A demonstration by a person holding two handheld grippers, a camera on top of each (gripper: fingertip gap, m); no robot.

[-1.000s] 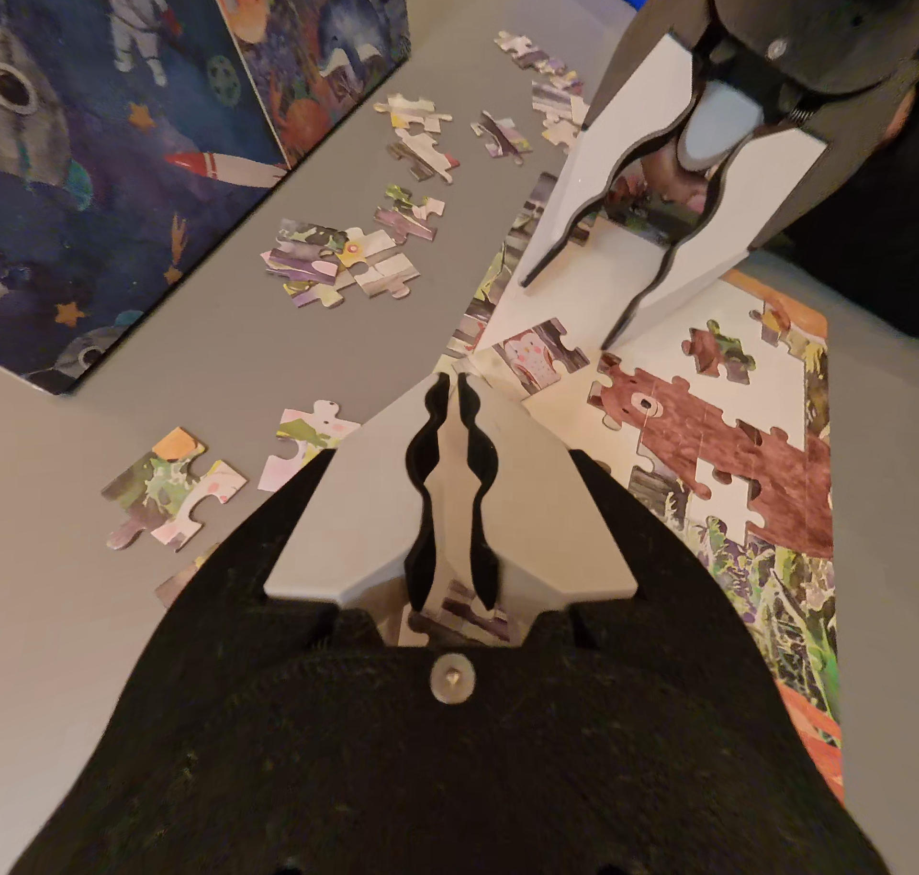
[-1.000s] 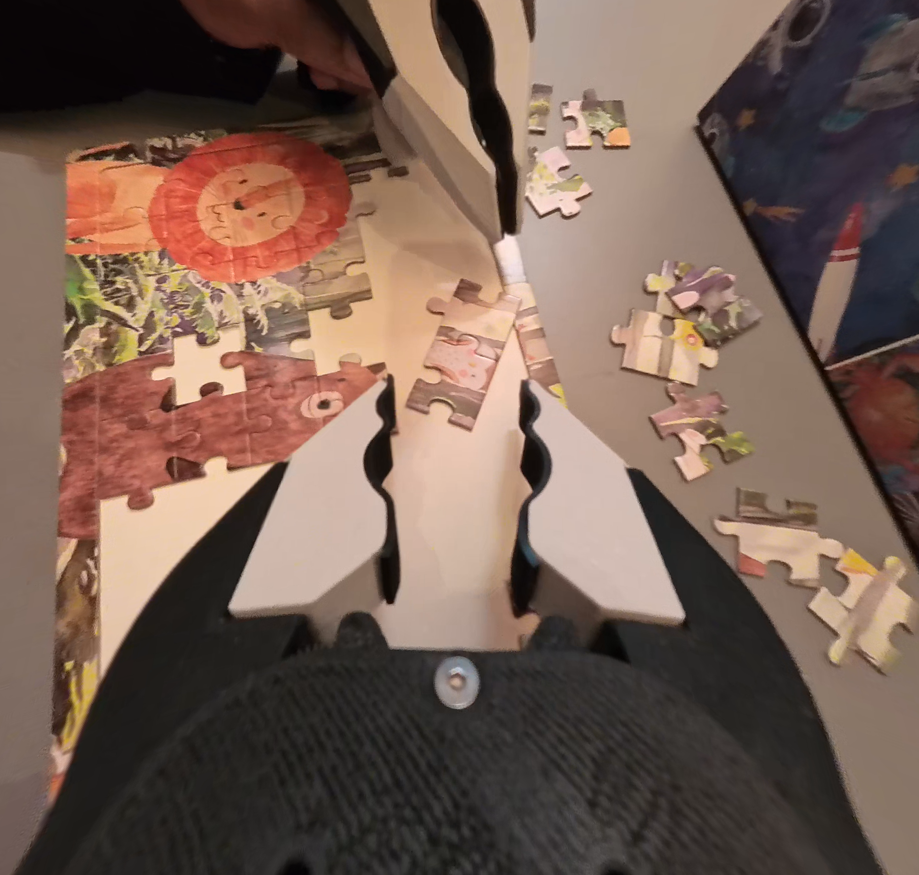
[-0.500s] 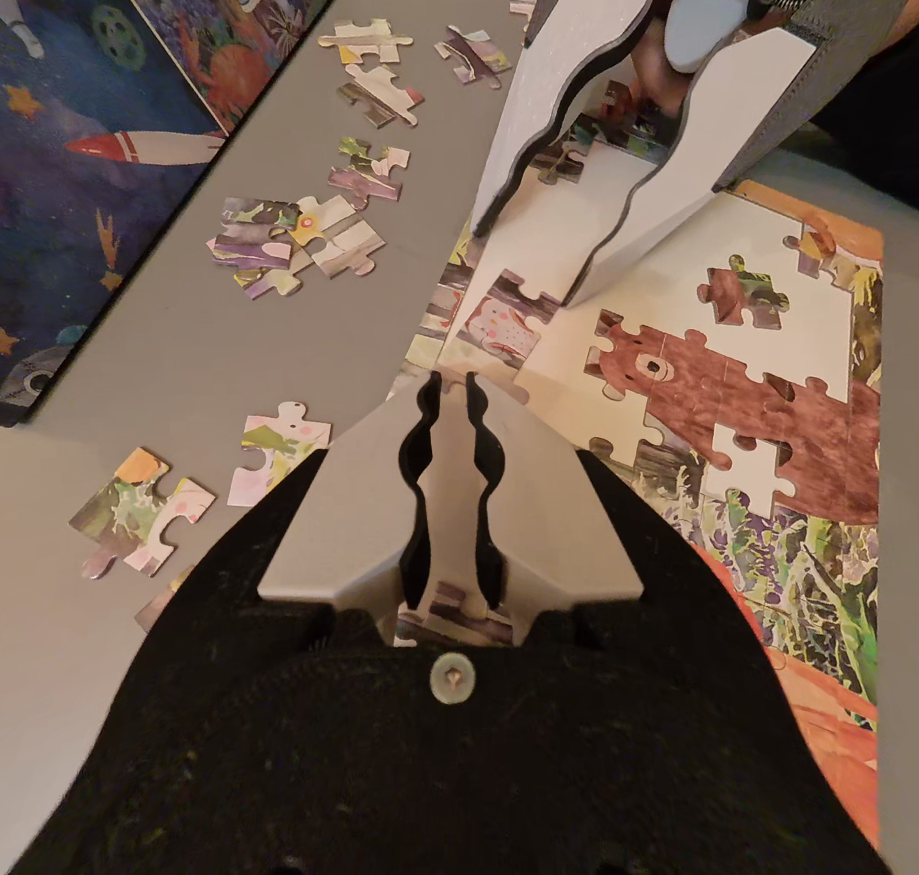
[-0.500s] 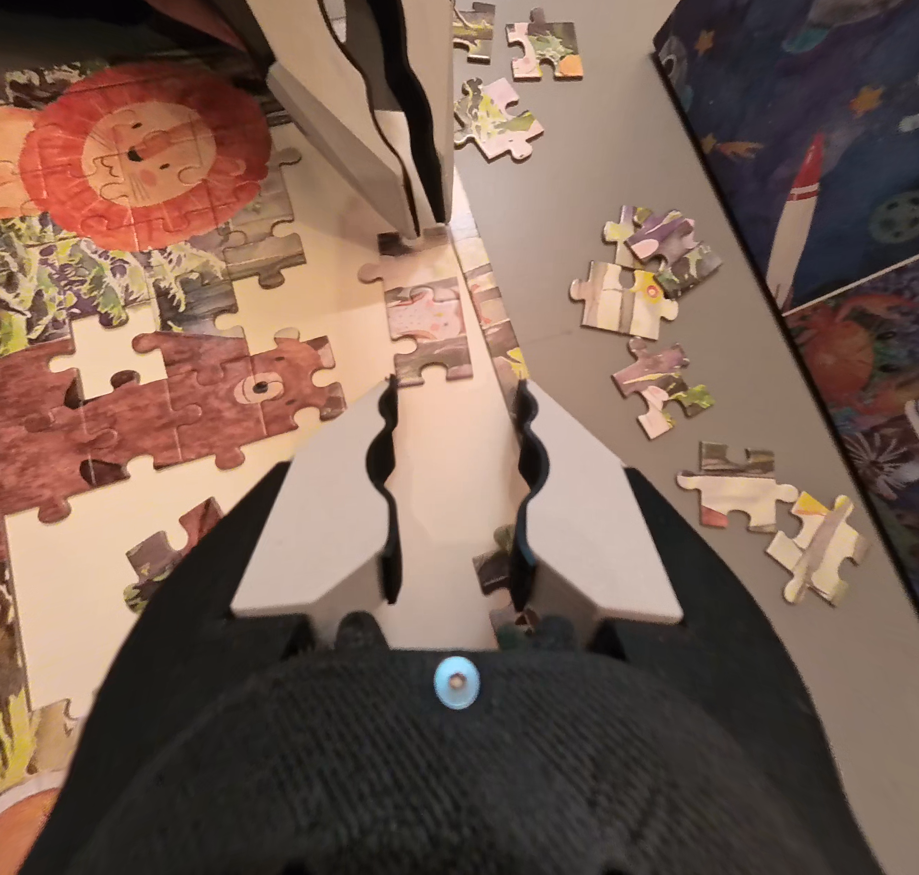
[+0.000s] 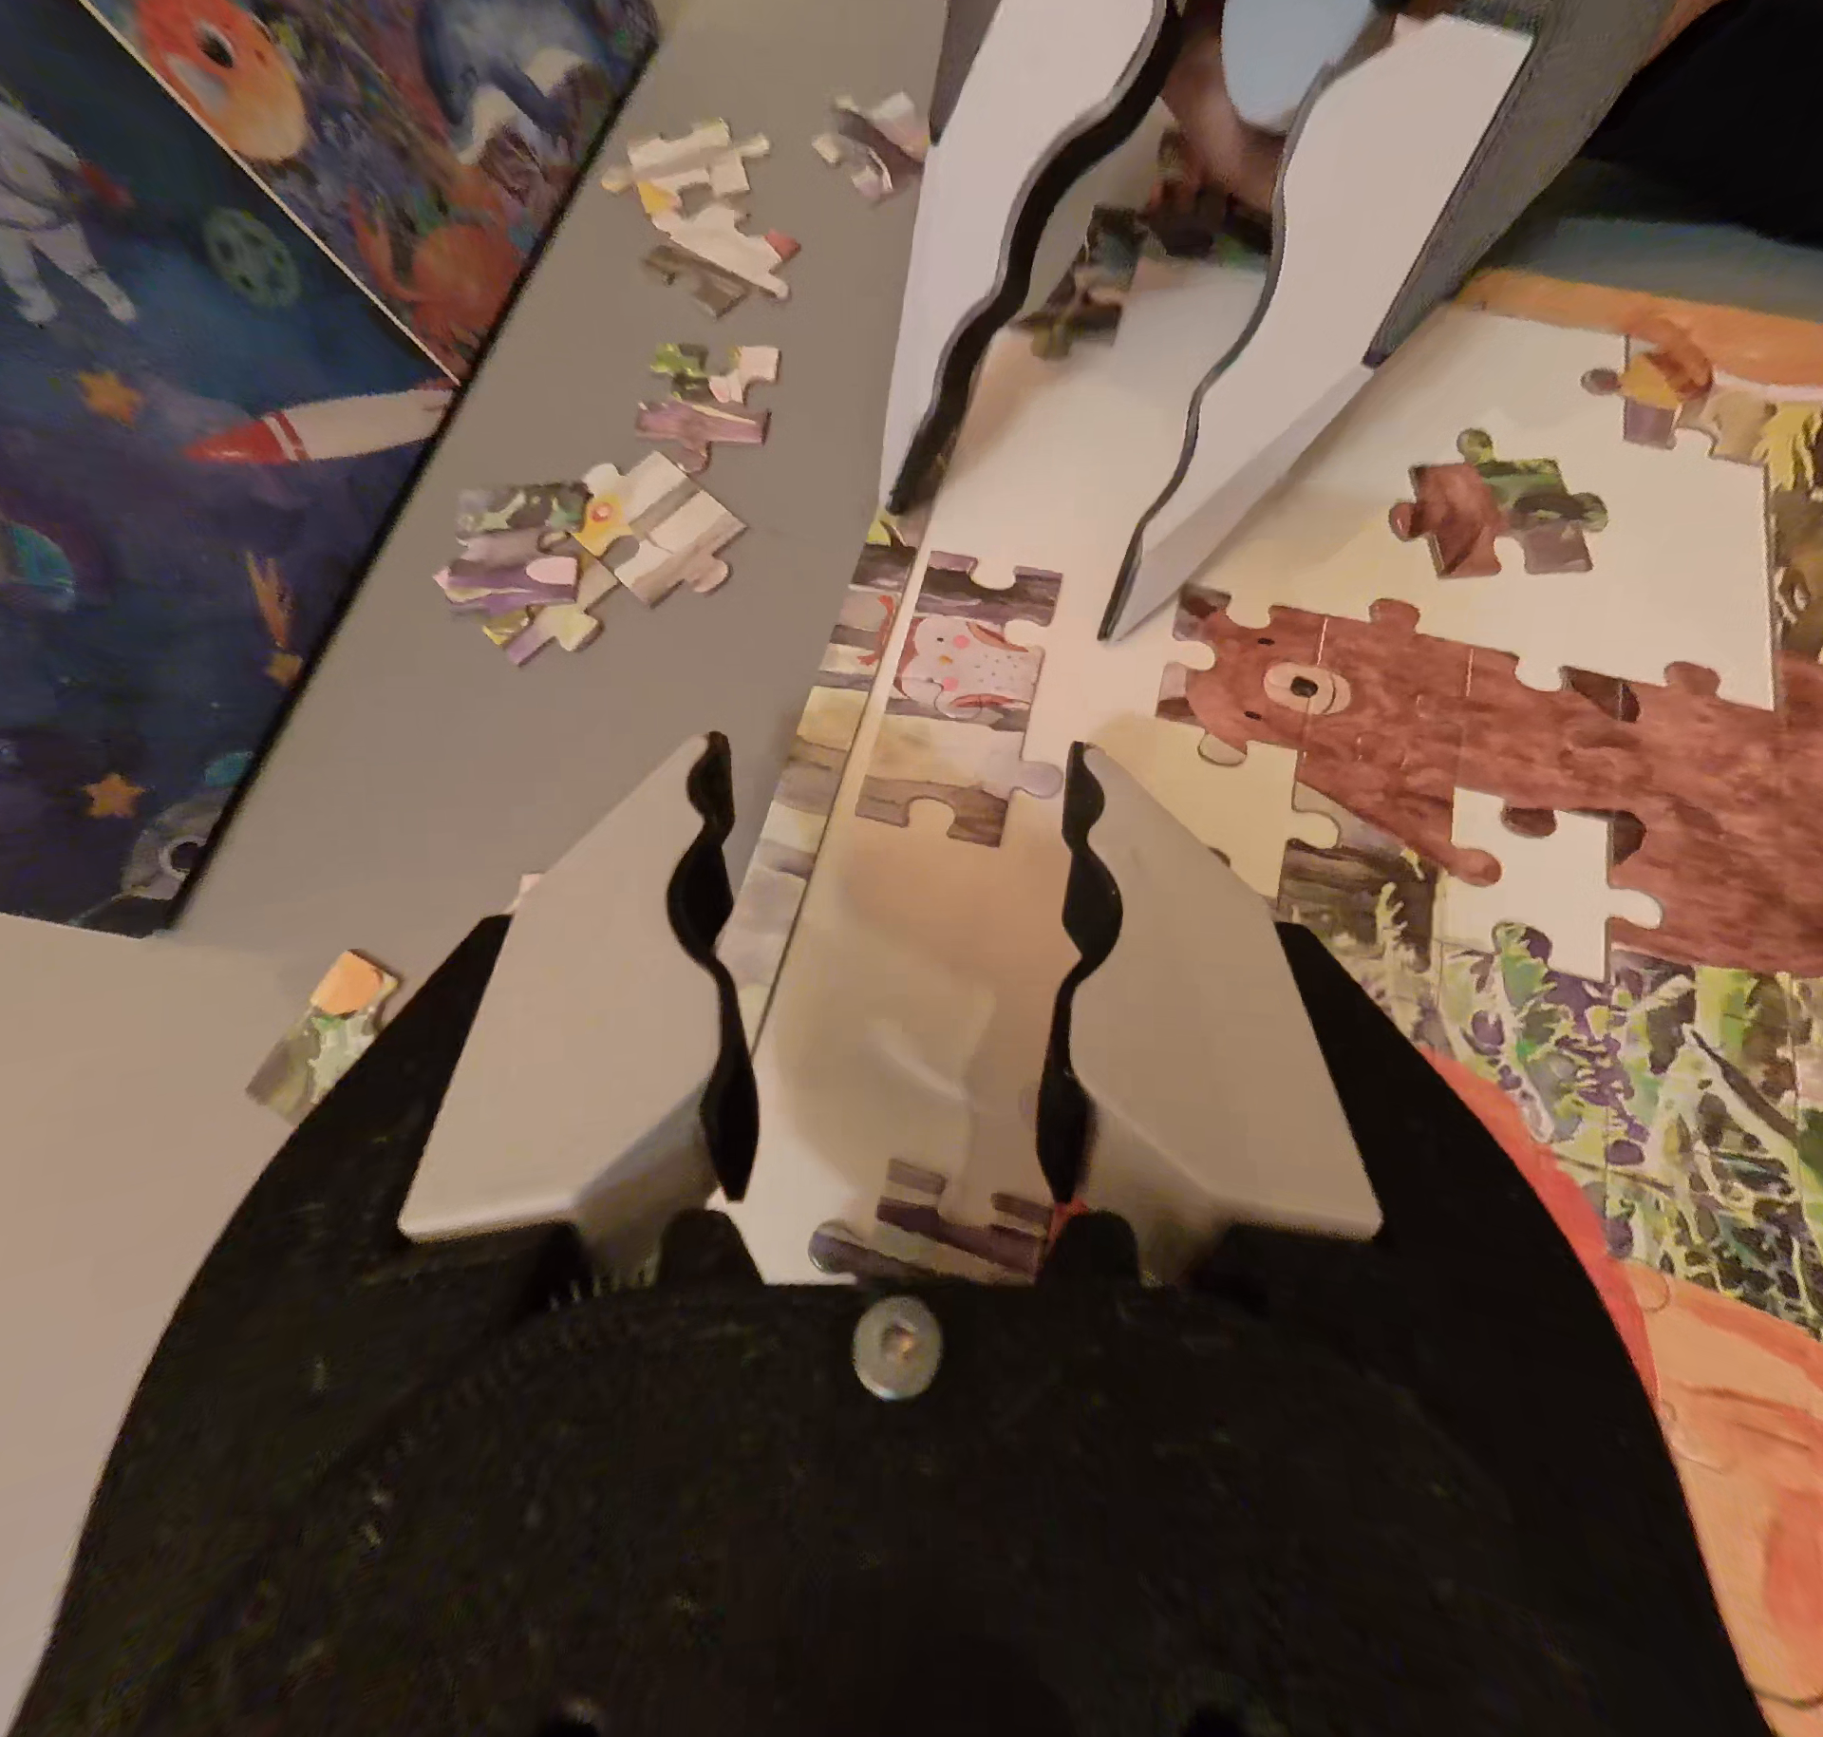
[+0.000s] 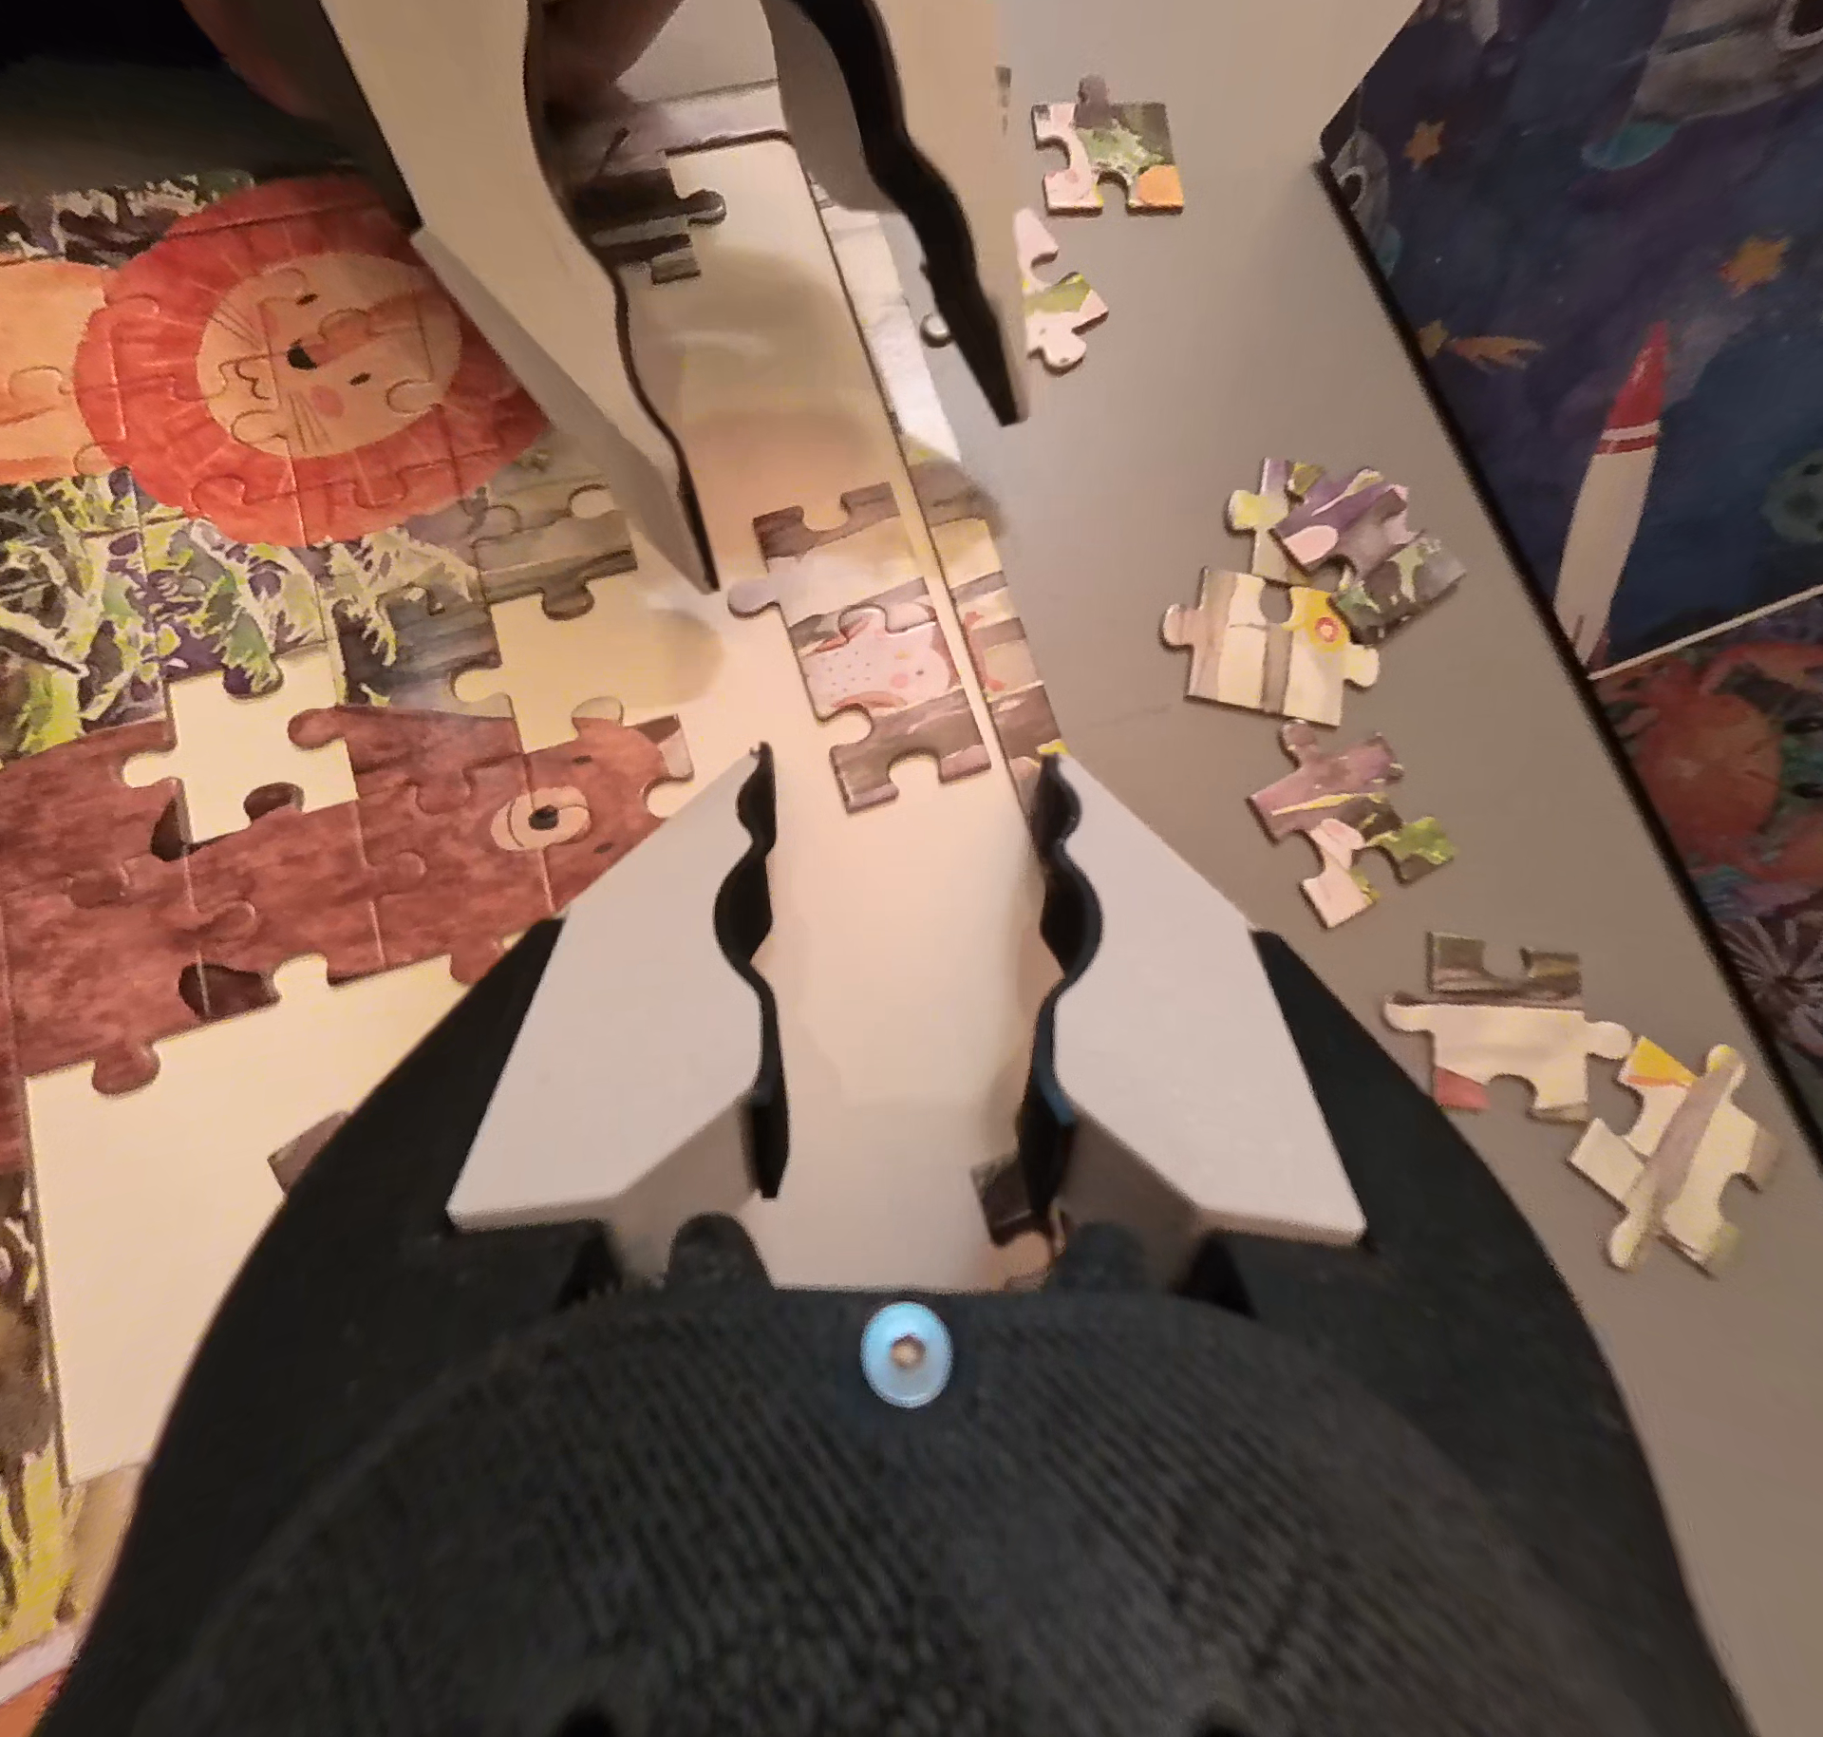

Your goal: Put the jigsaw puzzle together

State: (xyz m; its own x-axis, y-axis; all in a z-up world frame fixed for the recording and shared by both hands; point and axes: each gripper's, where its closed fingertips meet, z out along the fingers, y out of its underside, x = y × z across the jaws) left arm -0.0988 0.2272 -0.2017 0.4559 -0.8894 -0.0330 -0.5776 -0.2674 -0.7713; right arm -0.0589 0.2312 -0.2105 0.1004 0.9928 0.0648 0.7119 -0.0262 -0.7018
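1. The grey worktop point(image 5: 414, 752) carries everything; a broad bare lane of it runs between the puzzle tray and the large boxes.
2. Two large picture-printed cardboard boxes, one dark blue with a rocket point(image 5: 148, 506) and one with an orange fish point(image 5: 395, 81), stand side by side along the far edge of that lane, closing it in on that side.
3. The flat cream jigsaw tray with a raised printed rim point(image 5: 1657, 604) holds the part-built puzzle: a joined brown bear section point(image 5: 1480, 733), green foliage below it, and in the right wrist view an orange lion point(image 6: 296, 367). Bare cream gaps remain around the bear.
4. A joined pair of purple-grey pieces with a pink animal point(image 5: 962, 693) lies inside the tray, against its rim strip and between the two tools. A single brown-and-green piece point(image 5: 1499, 525) lies loose on the bare cream floor above the bear.
5. The left tool point(image 5: 893, 762) hovers over the tray's rim, spread wide and holding nothing.
6. The right tool point(image 6: 903, 767) faces it, likewise spread wide and empty; its tips hang over open cream floor just beside the bear's head.
7. Loose pieces lie scattered on the worktop lane: an overlapping pale-and-purple cluster point(image 5: 582, 555) and smaller singles point(image 5: 710, 407) beyond it.
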